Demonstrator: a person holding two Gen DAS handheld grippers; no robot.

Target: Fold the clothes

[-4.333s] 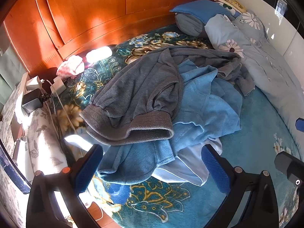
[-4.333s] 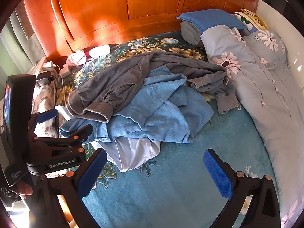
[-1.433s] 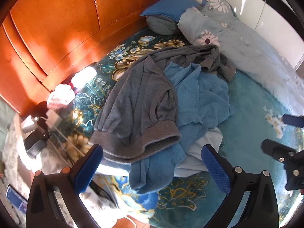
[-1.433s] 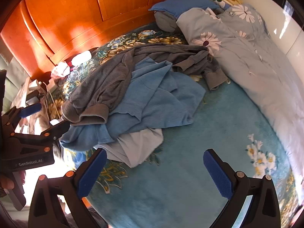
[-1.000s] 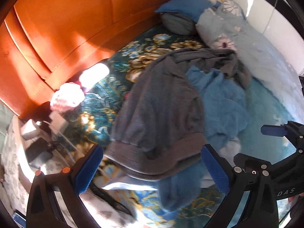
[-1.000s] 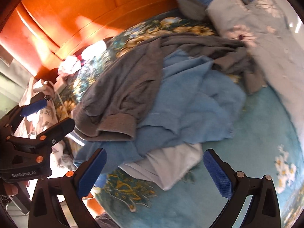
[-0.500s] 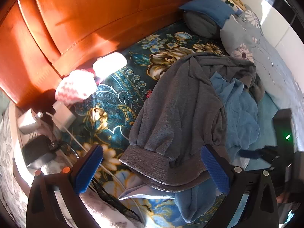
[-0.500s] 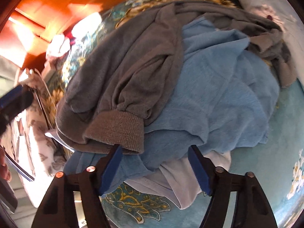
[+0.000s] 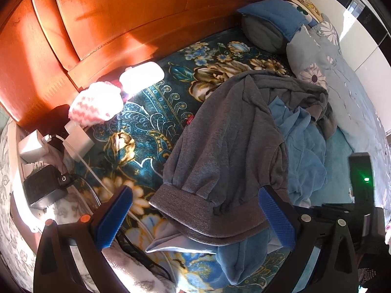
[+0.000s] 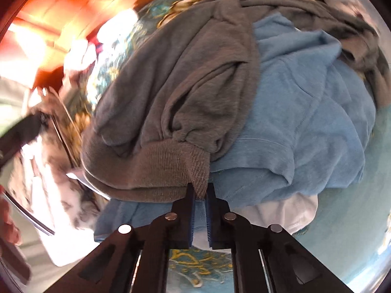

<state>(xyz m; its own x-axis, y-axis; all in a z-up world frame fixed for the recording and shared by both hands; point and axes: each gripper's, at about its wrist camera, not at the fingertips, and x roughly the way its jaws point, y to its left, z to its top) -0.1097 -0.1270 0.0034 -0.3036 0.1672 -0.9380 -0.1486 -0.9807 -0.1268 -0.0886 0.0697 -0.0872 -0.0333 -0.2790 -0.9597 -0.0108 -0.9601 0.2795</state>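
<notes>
A grey sweatshirt [image 9: 227,146] lies crumpled on top of a light blue garment [image 9: 303,146] and a white one on the bed. My left gripper [image 9: 195,217] is open and empty, its blue pads either side of the sweatshirt's ribbed hem [image 9: 200,214]. In the right wrist view my right gripper [image 10: 200,193] is shut on the corner of the grey sweatshirt's ribbed hem [image 10: 198,171]. The light blue garment [image 10: 305,122] lies to the right of it, with the white garment [image 10: 281,210] under its edge.
The bed has a dark floral blanket [image 9: 146,122] and a teal one [image 9: 339,166]. A wooden headboard [image 9: 110,24] stands behind. Chargers and cables [image 9: 48,161] sit at the left edge. A pillow [image 9: 268,24] and floral duvet [image 9: 342,73] lie at the right.
My right gripper has moved in to the sweatshirt's hem and closed on it. My left gripper has come closer to the hem and stays open.
</notes>
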